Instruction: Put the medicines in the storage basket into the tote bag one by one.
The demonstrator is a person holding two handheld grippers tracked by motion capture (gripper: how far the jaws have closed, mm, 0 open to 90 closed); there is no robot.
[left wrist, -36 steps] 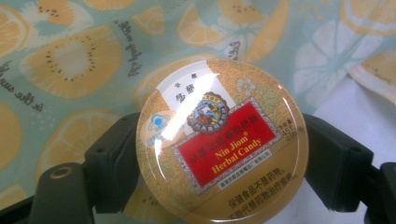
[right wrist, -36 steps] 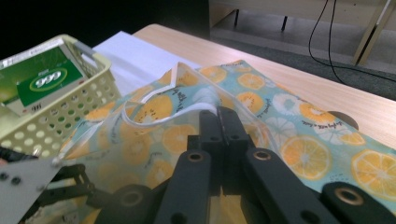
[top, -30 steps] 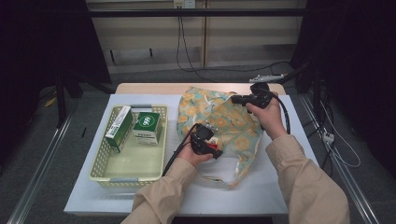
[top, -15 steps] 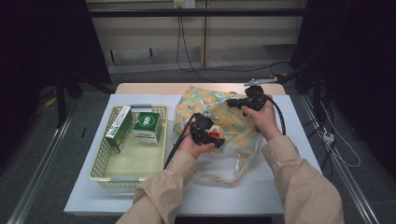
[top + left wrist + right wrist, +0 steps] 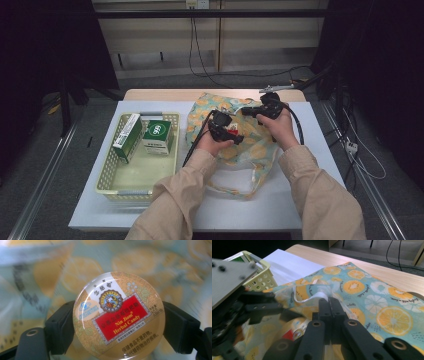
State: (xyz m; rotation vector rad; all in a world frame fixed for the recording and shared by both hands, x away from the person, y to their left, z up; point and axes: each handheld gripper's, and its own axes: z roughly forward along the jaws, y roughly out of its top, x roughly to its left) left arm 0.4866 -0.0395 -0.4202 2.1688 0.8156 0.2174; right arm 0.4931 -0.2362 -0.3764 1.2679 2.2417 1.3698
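Desk (image 5: 310, 150) carries the bag (image 5: 260, 145) and, beside it, a basket (image 5: 112, 172) with two boxes. Risk: the tin (image 5: 118, 315) may snag the limp bag mouth or slip sideways, being pinched only at its rim. Right tool (image 5: 329, 305) is fully closed on the bag's edge, lifting it. Left tool (image 5: 229, 134) grips the tin over the bag.

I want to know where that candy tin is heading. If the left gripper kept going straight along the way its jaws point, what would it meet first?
Most likely the fruit-print cloth bag. The left gripper holds the round candy tin, with the bag's fabric right behind it; depth is blurred, so how near is unclear.
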